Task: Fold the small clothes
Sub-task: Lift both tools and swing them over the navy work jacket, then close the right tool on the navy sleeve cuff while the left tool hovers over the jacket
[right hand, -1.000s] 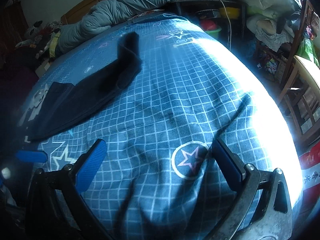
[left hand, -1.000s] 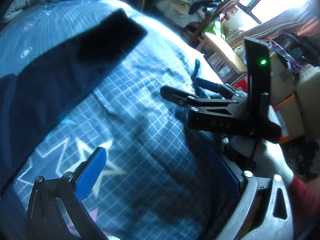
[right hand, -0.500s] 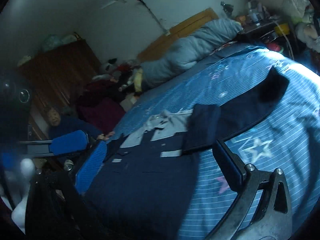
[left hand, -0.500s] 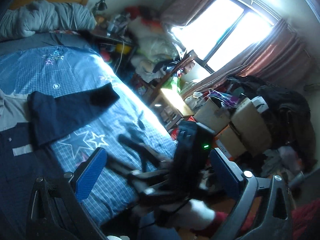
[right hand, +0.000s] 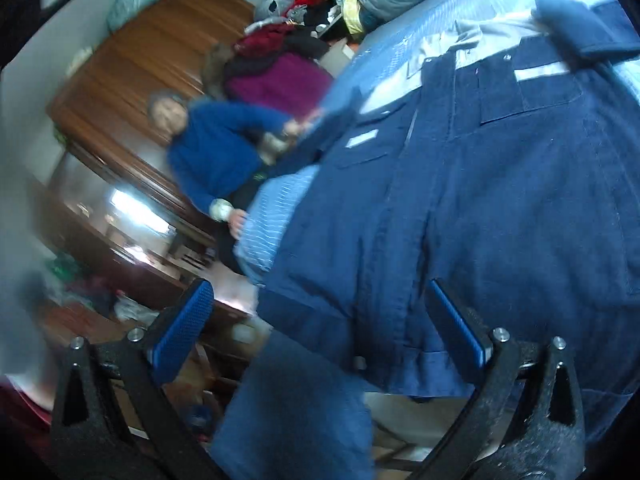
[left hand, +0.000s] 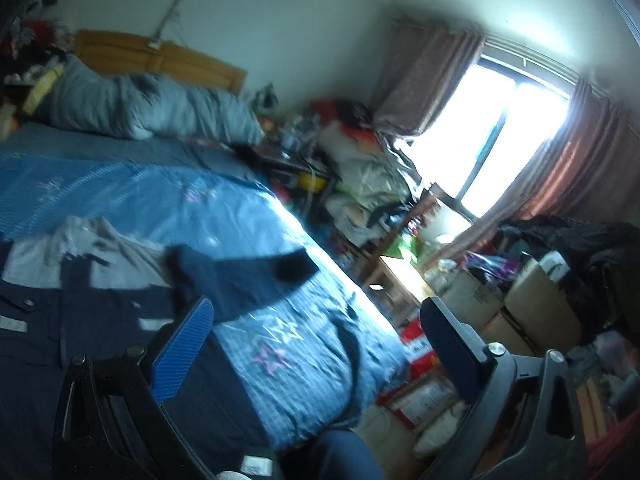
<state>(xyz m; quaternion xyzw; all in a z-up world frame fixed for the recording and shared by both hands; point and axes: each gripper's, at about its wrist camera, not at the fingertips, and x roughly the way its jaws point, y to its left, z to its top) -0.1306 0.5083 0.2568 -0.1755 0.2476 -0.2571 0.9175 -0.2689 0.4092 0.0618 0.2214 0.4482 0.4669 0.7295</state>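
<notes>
While both claws stood wide open and held nothing, the left claw hung above the bed's near corner, and the right claw over the navy jacket's hem at the bed's near edge. That jacket lay spread flat, one sleeve reaching toward the window-side edge. Motion blur smeared a seated person beyond the far edge.

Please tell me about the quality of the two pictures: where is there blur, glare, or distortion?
Left wrist view: the window is blown out white, glare spills onto the bed edge, the whole frame is motion-blurred, and fisheye bends the walls. Right wrist view: the seated person and wardrobe are smeared, while the navy jacket is sharper; corners are dark.
</notes>
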